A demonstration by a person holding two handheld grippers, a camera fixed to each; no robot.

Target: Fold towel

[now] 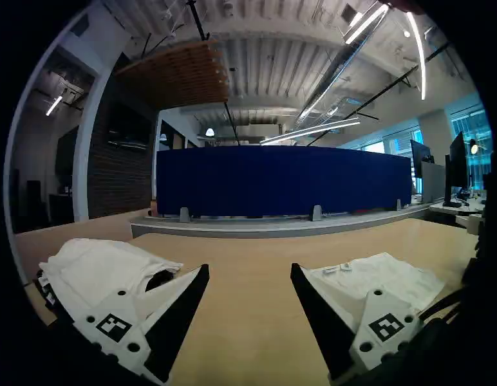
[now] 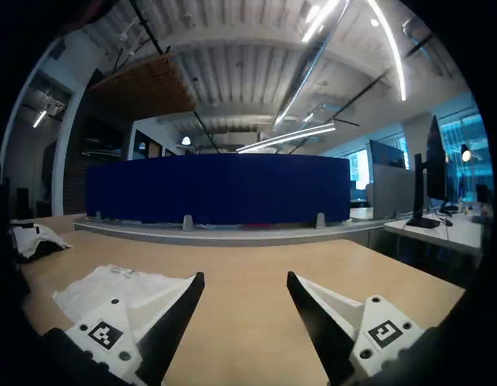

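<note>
A flat white towel (image 1: 393,276) with small tags lies on the wooden table (image 1: 248,251), just behind the right finger of my left gripper (image 1: 248,269), which is open and empty. A bunched white towel (image 1: 97,267) sits behind its left finger. In the right gripper view, the flat towel (image 2: 116,283) lies behind the left finger, and the bunched towel (image 2: 33,241) rests farther left near the table edge. My right gripper (image 2: 245,276) is open above bare table (image 2: 248,257), holding nothing.
A long blue partition (image 1: 281,180) on a grey rail closes off the table's far side. To the right stand monitors (image 2: 432,174) on a neighbouring white desk (image 2: 441,235). The table's right edge (image 2: 409,270) falls away near my right gripper.
</note>
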